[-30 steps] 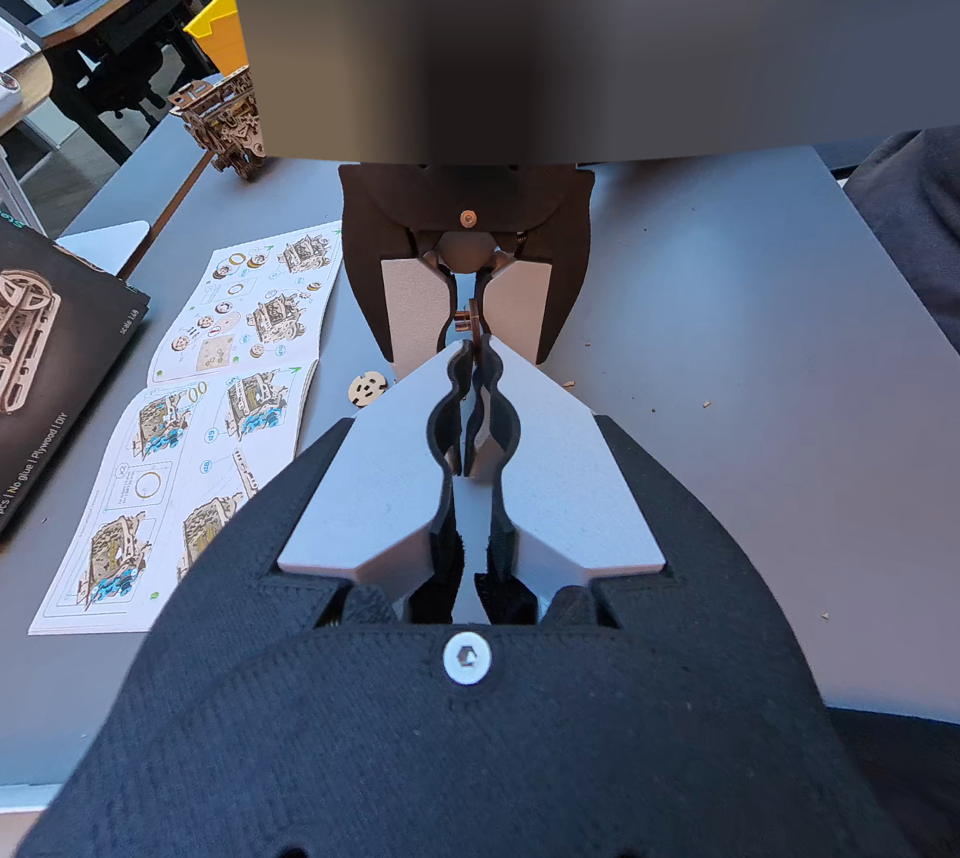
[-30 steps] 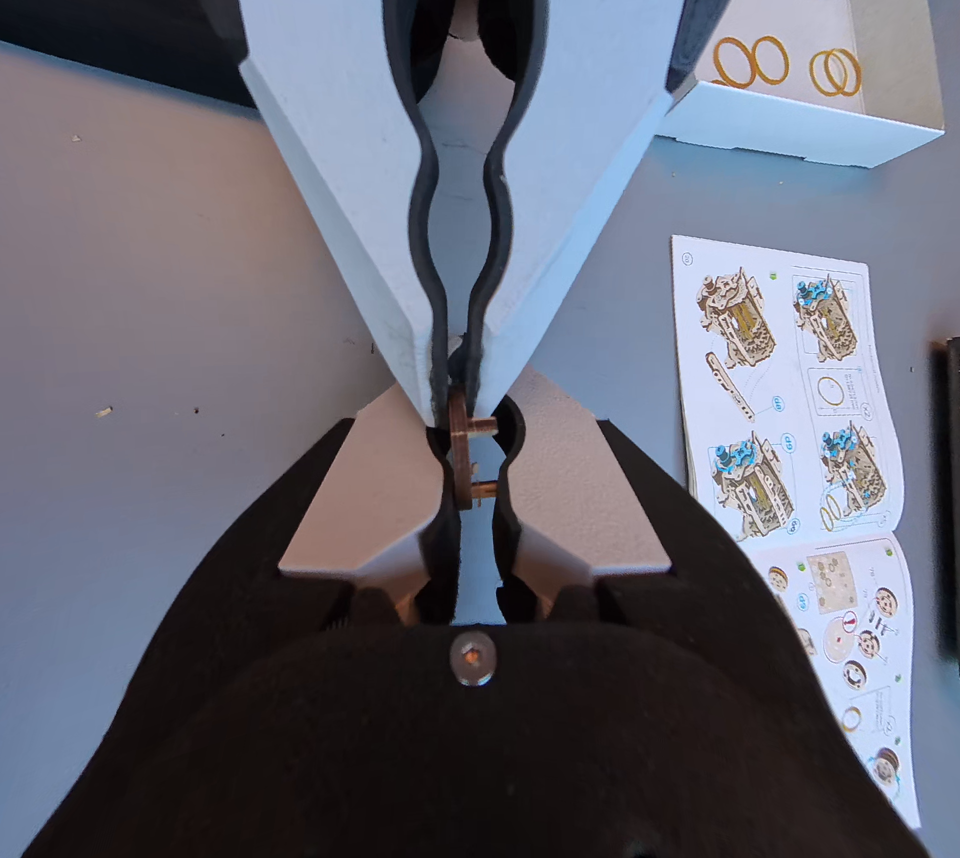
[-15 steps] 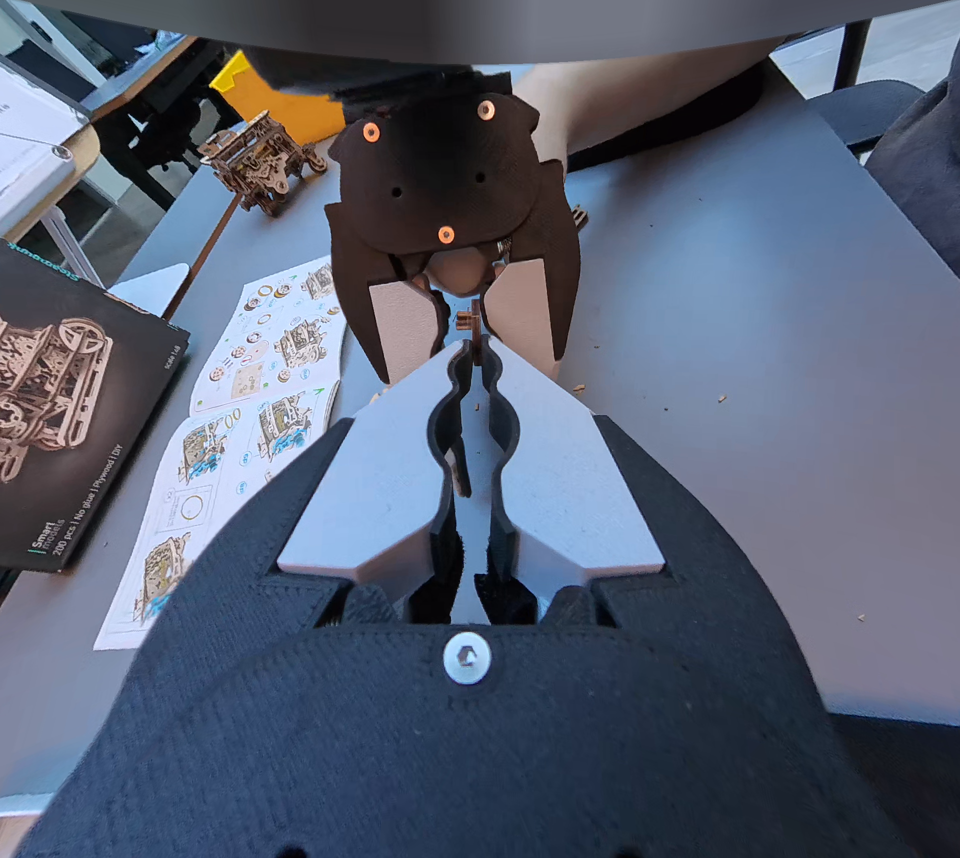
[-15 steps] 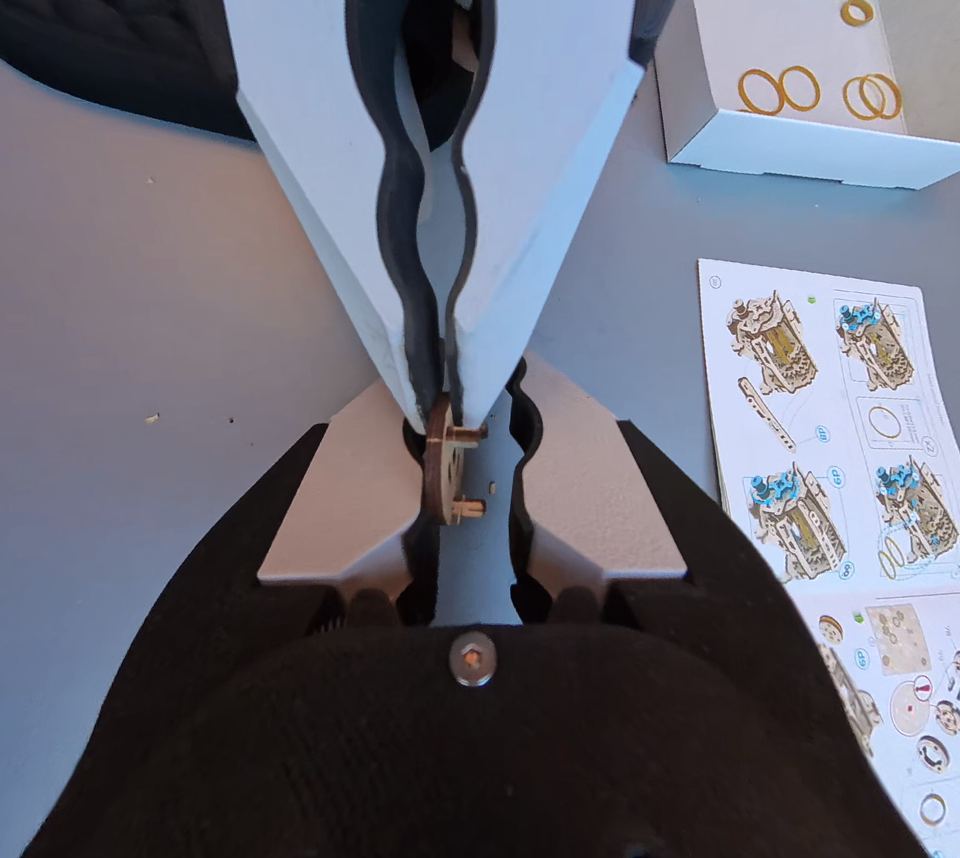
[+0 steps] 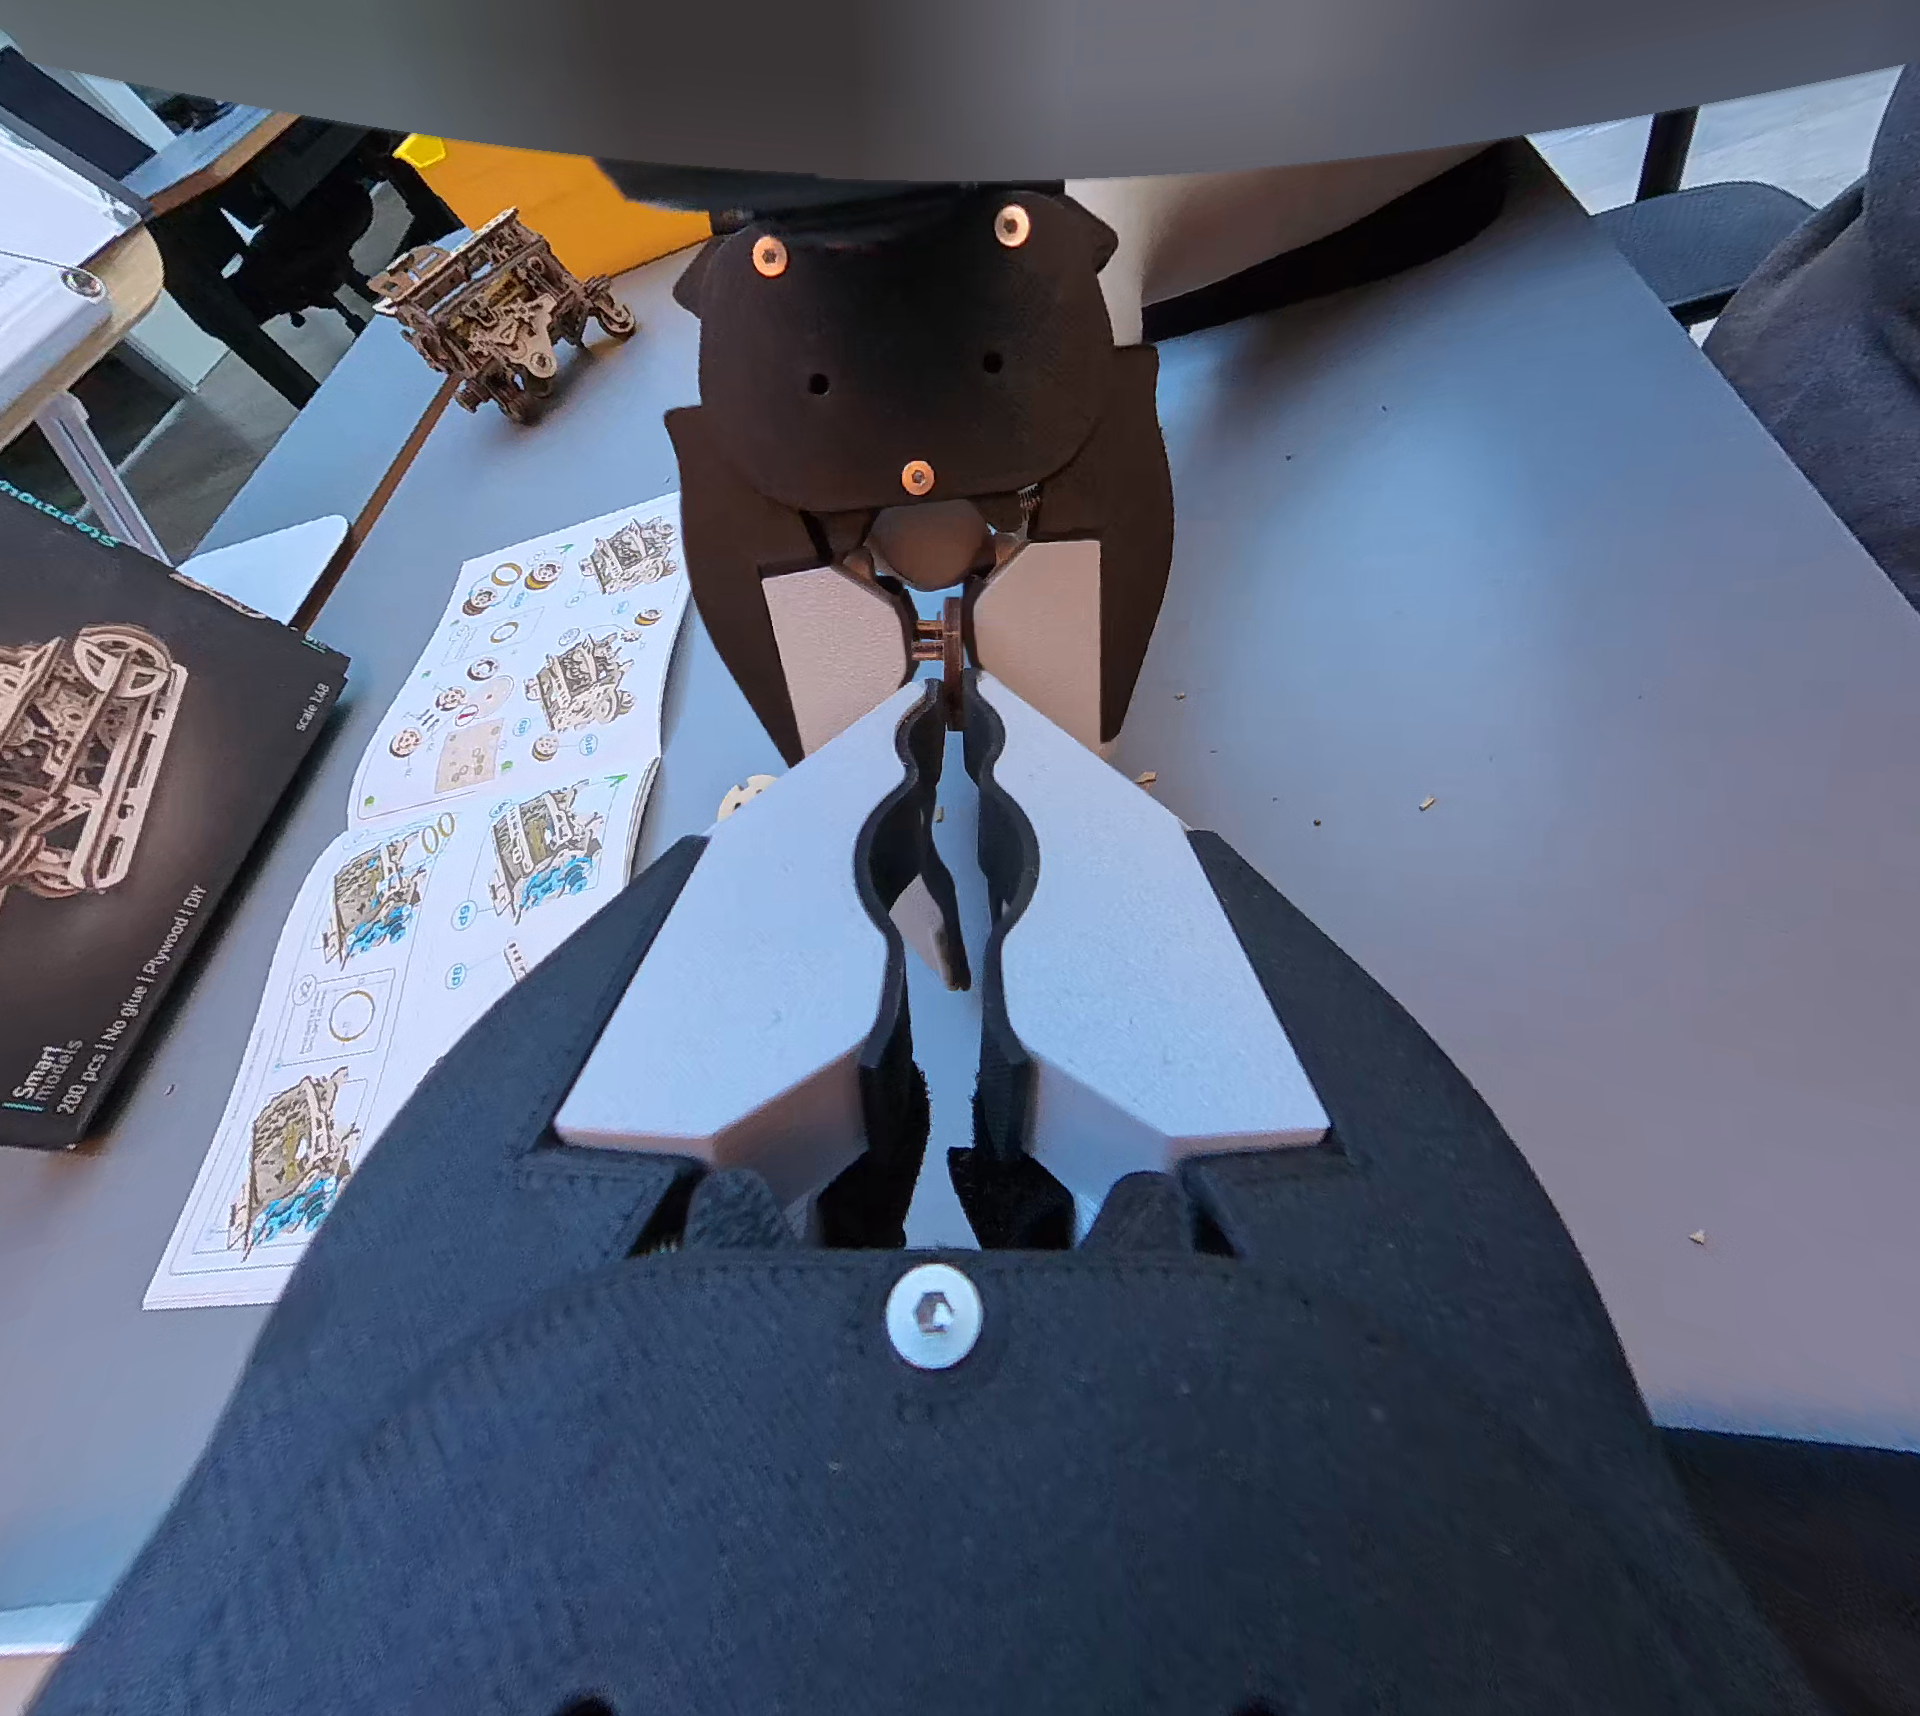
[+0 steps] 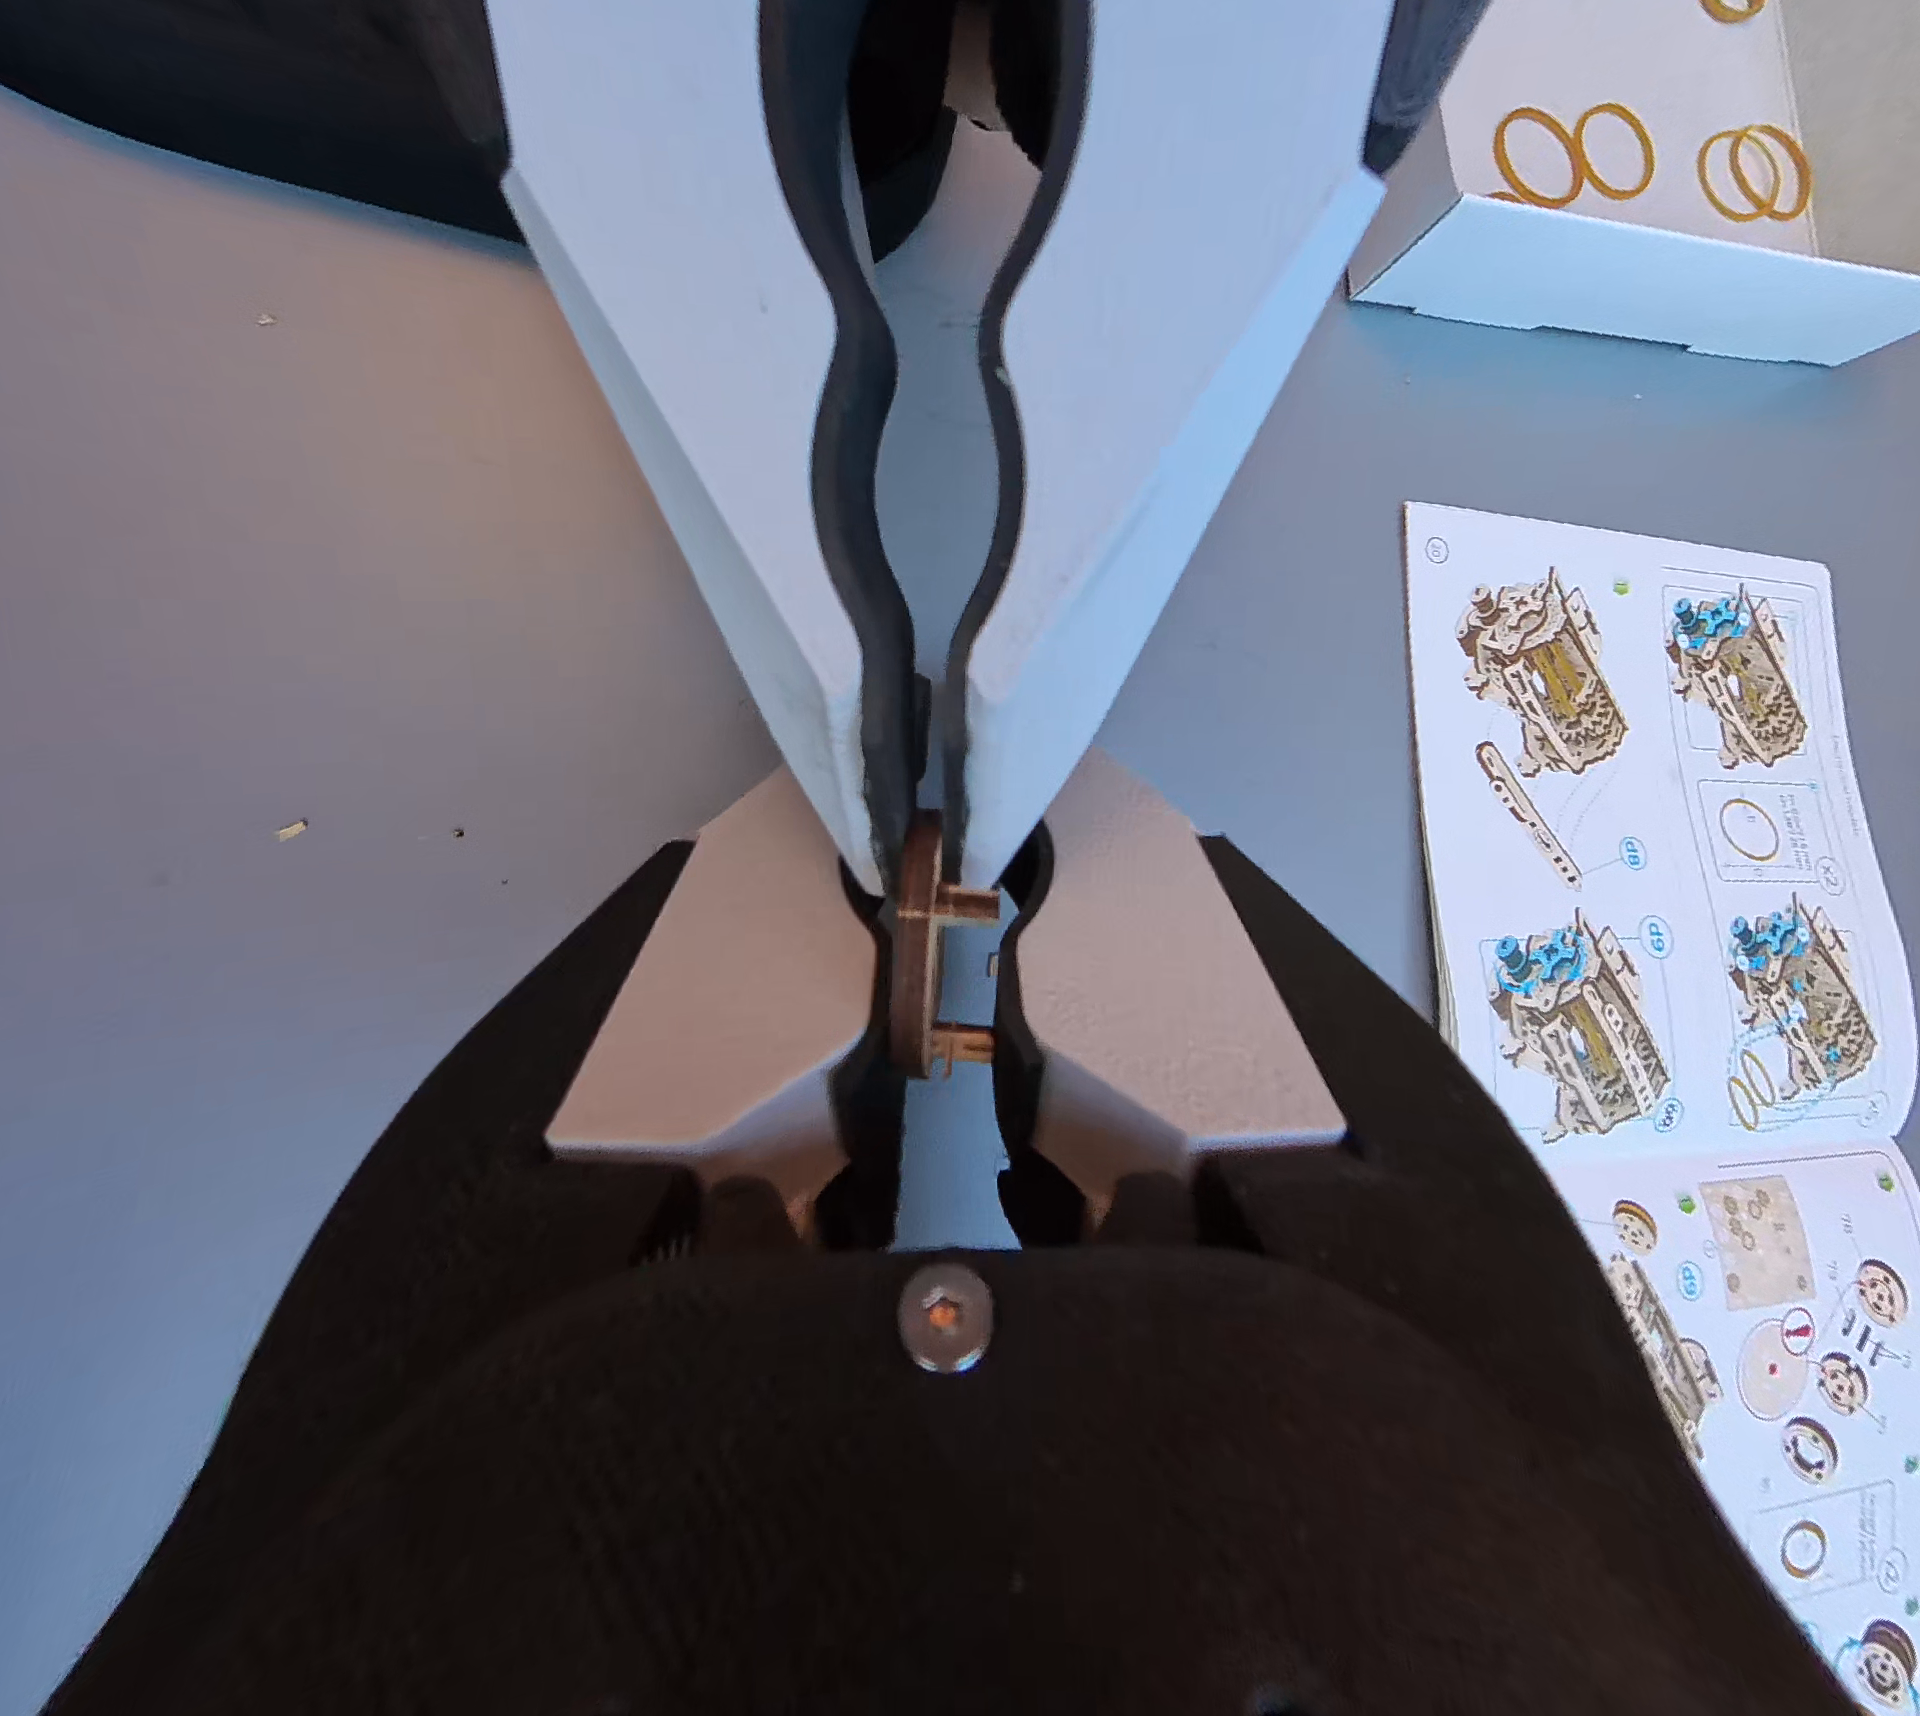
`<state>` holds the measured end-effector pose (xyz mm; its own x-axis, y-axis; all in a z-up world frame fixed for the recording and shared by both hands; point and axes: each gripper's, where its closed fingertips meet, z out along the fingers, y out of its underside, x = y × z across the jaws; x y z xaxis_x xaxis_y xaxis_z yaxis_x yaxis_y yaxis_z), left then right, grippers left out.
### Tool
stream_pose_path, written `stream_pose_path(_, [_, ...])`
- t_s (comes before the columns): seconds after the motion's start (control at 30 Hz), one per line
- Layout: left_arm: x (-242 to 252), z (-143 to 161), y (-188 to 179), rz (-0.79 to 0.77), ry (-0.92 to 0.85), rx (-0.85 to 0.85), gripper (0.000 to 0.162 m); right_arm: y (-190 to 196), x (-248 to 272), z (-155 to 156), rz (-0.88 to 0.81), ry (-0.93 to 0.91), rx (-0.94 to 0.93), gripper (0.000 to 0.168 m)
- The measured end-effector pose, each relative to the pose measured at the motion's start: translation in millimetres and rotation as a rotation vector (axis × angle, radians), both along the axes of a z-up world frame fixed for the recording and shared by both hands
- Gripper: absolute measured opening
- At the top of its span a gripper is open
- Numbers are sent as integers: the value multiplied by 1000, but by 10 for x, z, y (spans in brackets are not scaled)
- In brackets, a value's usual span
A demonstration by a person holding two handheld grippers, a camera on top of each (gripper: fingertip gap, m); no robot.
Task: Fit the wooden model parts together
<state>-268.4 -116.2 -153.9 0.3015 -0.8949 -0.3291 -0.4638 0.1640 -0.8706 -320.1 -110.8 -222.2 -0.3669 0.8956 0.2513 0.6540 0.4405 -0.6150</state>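
Note:
A small round wooden disc (image 6: 916, 949) with two short pegs sticking out to the right hangs between both grippers above the grey table (image 6: 312, 575). My left gripper (image 5: 948, 710) is shut on the disc's rim; in the right wrist view it (image 6: 925, 819) comes down from above. My right gripper (image 6: 940, 991) is closed around the disc. The disc's flat face lies against the left pad and the pegs reach the right pad. In the left wrist view the right gripper (image 5: 940, 627) faces mine, with the disc (image 5: 948, 643) edge-on between them.
An open instruction booklet (image 5: 488, 835) and a black box (image 5: 125, 814) lie to the left. A loose wooden disc (image 5: 746, 796) lies beside the booklet. A built wooden model (image 5: 499, 316) stands at the back left. A white tray (image 6: 1621, 284) holds yellow rubber bands.
The right gripper's jaws widened half a second ago and have narrowed again onto the pegs. The left gripper has kept its hold on the rim. Both grippers have tilted and risen a little.

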Motion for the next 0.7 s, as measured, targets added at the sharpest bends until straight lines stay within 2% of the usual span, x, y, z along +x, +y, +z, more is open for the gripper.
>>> stream_pose_path(0.5, [-21,-9,25,14,-6,-19,0,48,-32,9,-54,18,-10,6])
stream_pose_path(0.63, [-40,-38,52,29,9,-24,0,76,-40,-9,-76,17,-3,15])
stream_pose_path(0.7, [-32,-49,37,19,10,-33,0,76,-30,-28,-70,9,6,6])
